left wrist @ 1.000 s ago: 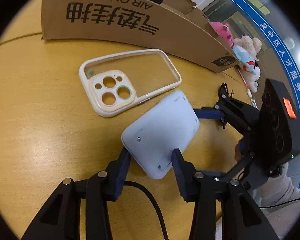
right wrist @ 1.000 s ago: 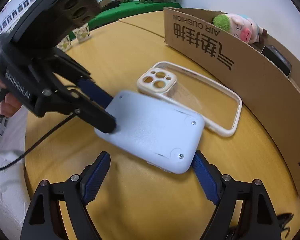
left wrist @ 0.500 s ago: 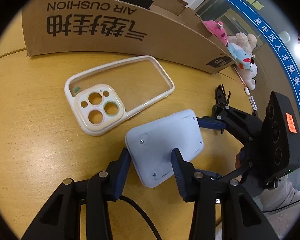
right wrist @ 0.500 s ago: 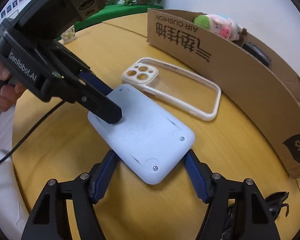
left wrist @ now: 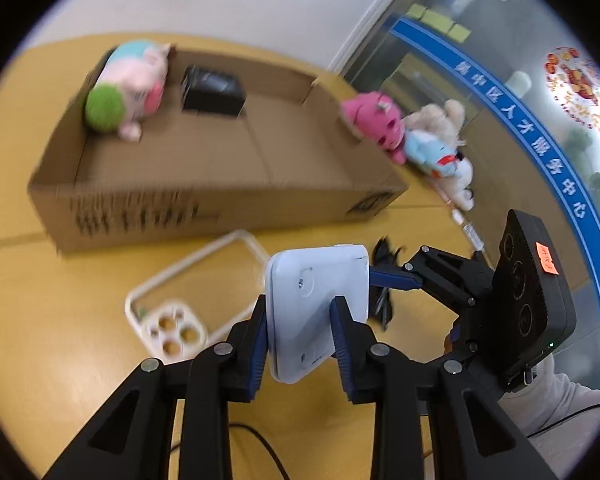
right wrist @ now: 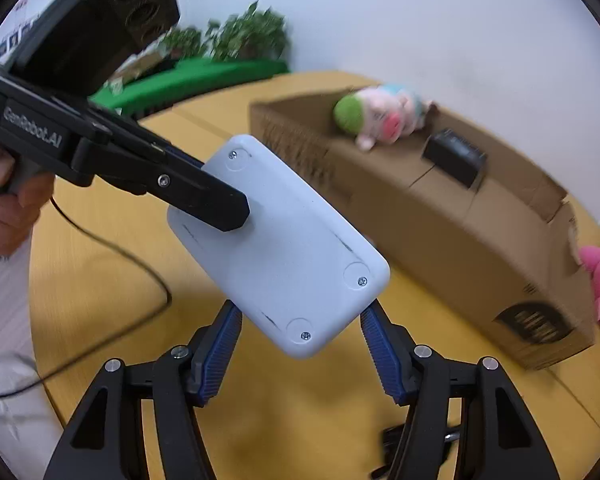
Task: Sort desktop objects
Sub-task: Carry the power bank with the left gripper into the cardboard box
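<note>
**Lifted off the table, headed for the box**

Raised since a second ago: white plastic device [left wrist: 318, 312] no longer flat on the yellow table [left wrist: 60, 300], now airborne, tilted, near the cardboard box [left wrist: 220, 184]. Left gripper [left wrist: 300, 334] clamped across one end; right gripper [right wrist: 300, 332] spread wide, straddling the other end, apparently without contact. Phone case [left wrist: 192, 296] left lying below. Likely next: drop into the box beside the plush pig [right wrist: 380, 114].
</note>
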The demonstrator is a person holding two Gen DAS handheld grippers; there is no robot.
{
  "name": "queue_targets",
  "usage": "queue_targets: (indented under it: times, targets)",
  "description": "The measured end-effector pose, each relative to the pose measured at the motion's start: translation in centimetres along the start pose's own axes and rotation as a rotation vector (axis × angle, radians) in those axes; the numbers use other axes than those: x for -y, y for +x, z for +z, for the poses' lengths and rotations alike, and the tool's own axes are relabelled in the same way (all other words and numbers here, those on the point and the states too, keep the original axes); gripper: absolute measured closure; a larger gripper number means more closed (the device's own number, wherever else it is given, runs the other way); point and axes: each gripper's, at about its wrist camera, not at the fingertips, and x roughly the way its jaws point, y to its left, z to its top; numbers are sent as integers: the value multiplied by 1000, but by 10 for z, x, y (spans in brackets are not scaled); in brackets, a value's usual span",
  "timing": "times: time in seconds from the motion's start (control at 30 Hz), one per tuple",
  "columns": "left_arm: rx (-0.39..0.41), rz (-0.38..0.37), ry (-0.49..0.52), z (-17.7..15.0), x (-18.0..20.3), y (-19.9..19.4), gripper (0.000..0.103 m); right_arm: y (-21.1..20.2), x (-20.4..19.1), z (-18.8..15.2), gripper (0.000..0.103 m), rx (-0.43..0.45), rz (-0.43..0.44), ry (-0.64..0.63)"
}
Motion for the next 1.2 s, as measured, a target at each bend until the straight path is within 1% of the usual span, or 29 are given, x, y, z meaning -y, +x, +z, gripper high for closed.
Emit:
queue_targets:
  times: [0.13, 0.23, 0.37, 0.5, 0.63, 0.73, 0.77, 1.0, 1.07, 1.2]
  targets:
    - [48, -15, 64, 27, 12, -13, 74, -20, 10, 21, 43, 52, -47, -22]
    - [89, -34, 95, 51, 17, -23, 74, -31, 23, 44, 43, 93, -82, -37]
    - [123, -56, 119, 80, 13, -31, 74, -42, 36, 71, 43, 136, -116, -63]
    - [125, -56, 120, 110, -4, -30, 74, -34, 53, 97, 43, 139, -92, -41]
    - [106, -45, 99, 131, -30, -22, 74, -10, 69, 121, 43, 115, -63, -40]
    - [81, -46, 45, 142, -58, -10, 74, 18, 88, 139, 43, 60, 17, -11]
    - [69, -49, 18, 144, -69, -5, 74, 27, 93, 143, 43, 45, 32, -7]
    - [-24, -27, -144, 142, -135, 33, 74, 112, 109, 160, 43, -151, 160, 20]
    - [-51, -18, -177, 141, -149, 42, 74, 137, 107, 159, 43, -233, 202, 55]
    - [-90, 17, -205, 138, -162, 50, 74, 163, 111, 156, 43, -336, 259, 106]
